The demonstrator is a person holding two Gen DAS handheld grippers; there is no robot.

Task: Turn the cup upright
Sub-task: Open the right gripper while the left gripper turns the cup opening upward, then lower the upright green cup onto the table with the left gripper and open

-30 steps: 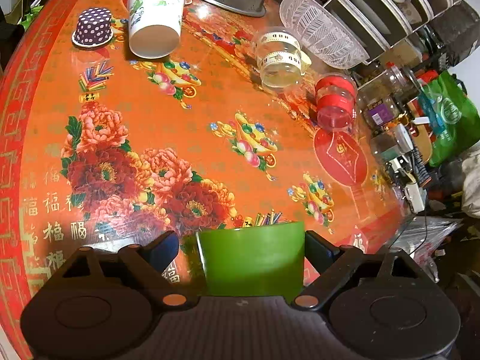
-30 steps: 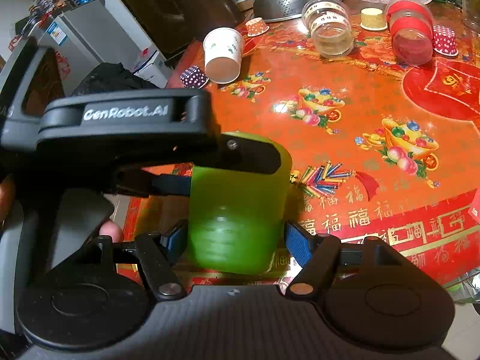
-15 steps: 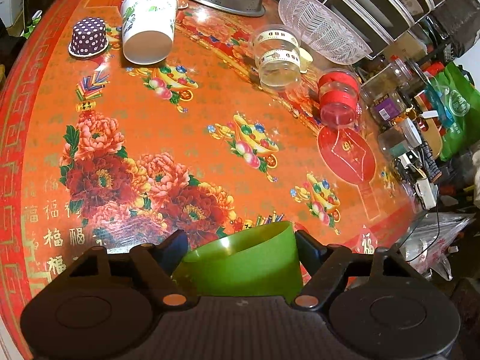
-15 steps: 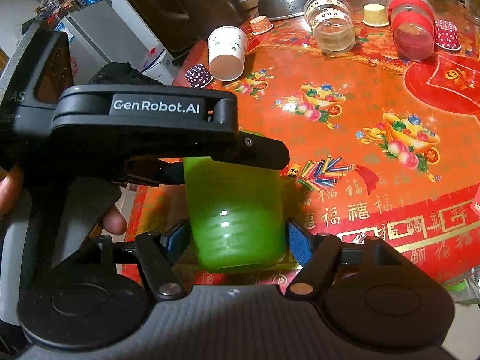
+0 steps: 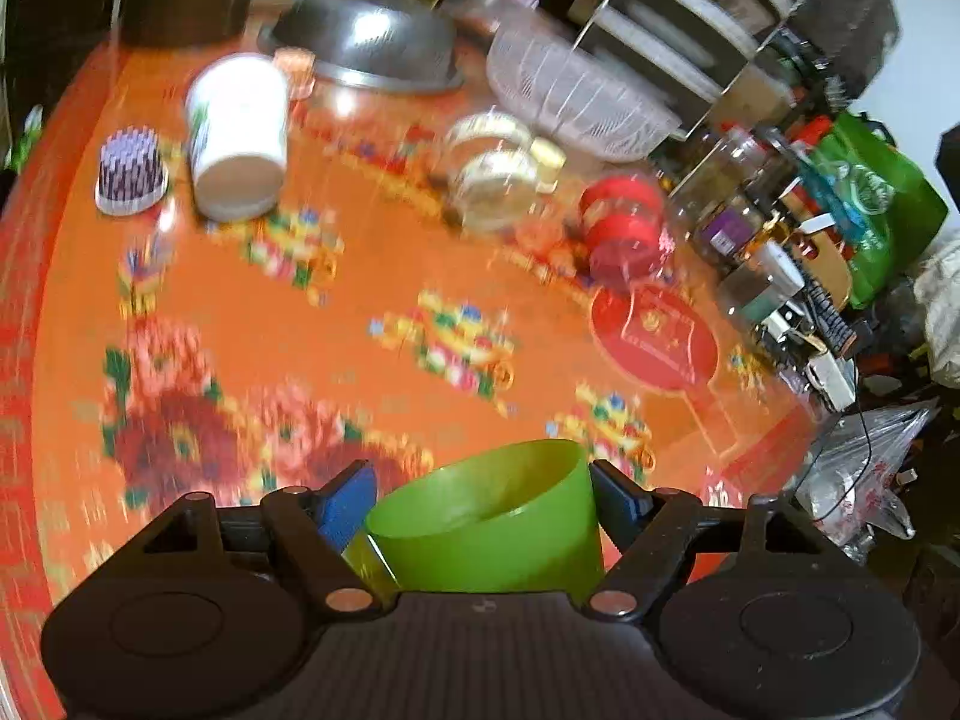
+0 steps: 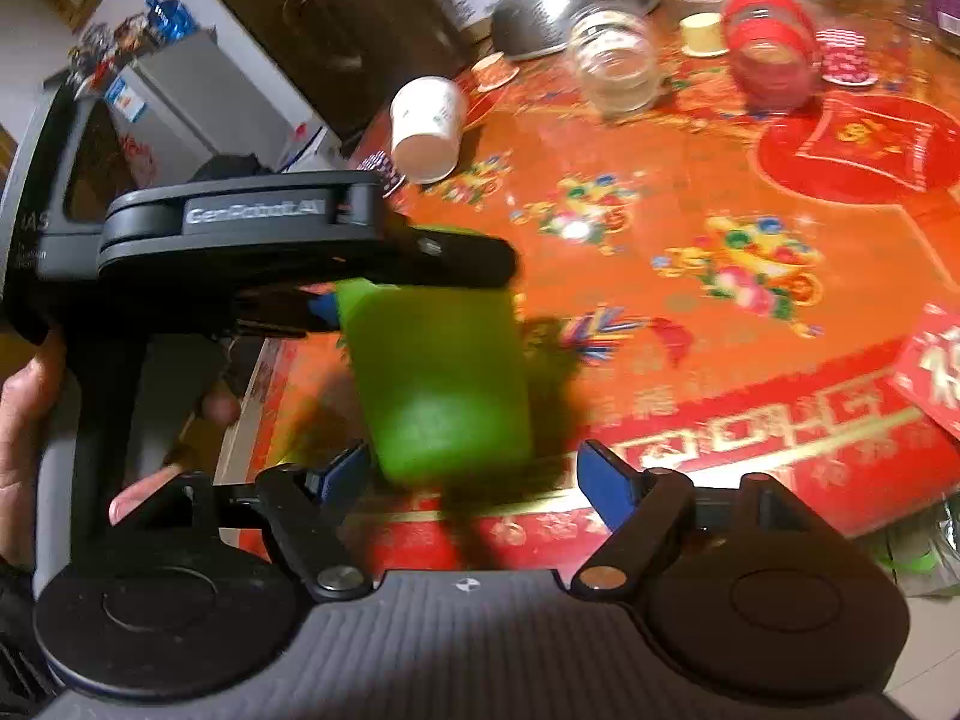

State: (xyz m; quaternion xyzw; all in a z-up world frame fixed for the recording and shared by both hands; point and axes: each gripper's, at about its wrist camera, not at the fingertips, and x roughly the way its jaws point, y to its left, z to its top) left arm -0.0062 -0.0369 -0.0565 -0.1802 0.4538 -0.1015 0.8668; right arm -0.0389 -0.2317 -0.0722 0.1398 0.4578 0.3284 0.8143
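A green plastic cup [image 5: 492,531] sits between the blue pads of my left gripper [image 5: 483,504], which is shut on it; its open mouth faces up and away from the camera. In the right wrist view the same cup [image 6: 438,378] is held by the left gripper [image 6: 312,252] from the left, above the table edge. My right gripper [image 6: 474,474] is open, its blue pads [image 6: 606,483] apart from the cup's base, which is just in front of them.
The round table [image 5: 384,276] has an orange floral cover. A white paper cup [image 5: 237,138] lies on its side at the far left. A purple cupcake liner [image 5: 131,171], glass jars [image 5: 492,171], a red jar [image 5: 621,228], a steel bowl [image 5: 372,45] stand behind.
The right gripper has opened and let go of the green cup. The left gripper has tilted the cup so its open mouth now shows, and lifted its view towards the far side.
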